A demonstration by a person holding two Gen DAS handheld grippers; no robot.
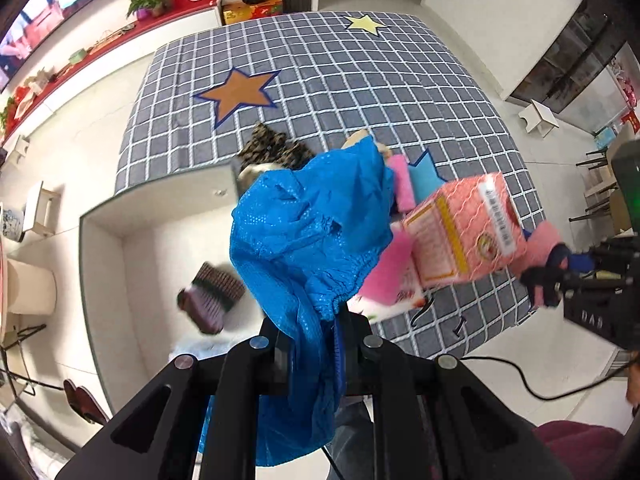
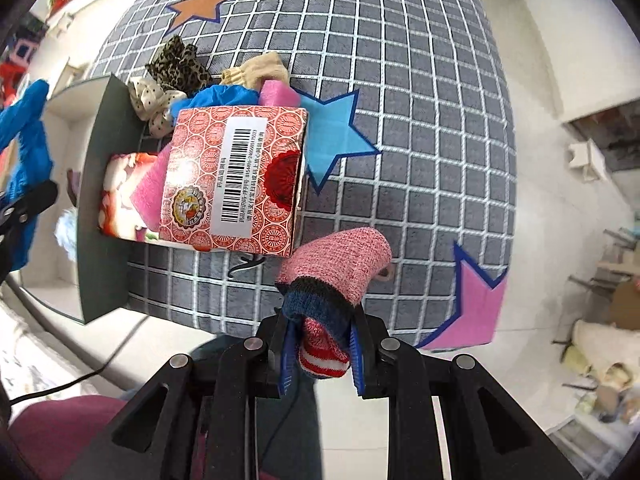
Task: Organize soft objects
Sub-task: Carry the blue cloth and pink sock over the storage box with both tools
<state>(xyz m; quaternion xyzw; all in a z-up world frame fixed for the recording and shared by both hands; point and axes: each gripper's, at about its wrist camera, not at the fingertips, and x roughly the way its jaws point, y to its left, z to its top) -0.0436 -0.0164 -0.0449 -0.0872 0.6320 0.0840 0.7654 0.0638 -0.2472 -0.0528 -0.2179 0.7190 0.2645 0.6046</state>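
My left gripper [image 1: 312, 332] is shut on a blue plastic shoe cover [image 1: 308, 232] and holds it above the white box [image 1: 116, 264], which has a striped purple sock [image 1: 212, 296] inside. My right gripper [image 2: 320, 344] is shut on a pink knitted sock [image 2: 344, 268] with a dark blue cuff, above the grid rug's near edge. It also shows in the left wrist view [image 1: 548, 276]. On the rug by the box lie a leopard-print cloth [image 2: 176, 64], a polka-dot cloth [image 2: 150, 100], a beige sock [image 2: 256, 68], another blue cover [image 2: 224, 96] and pink sponges [image 2: 276, 94].
A red patterned carton [image 2: 236, 176] lies on the grey checked rug [image 2: 420, 100] beside the box's dark wall [image 2: 104, 208]. Felt stars dot the rug. A white stool [image 1: 538, 118] and shelves stand at the right, a red-topped cabinet [image 1: 80, 64] at the left. A black cable [image 1: 520, 376] crosses the floor.
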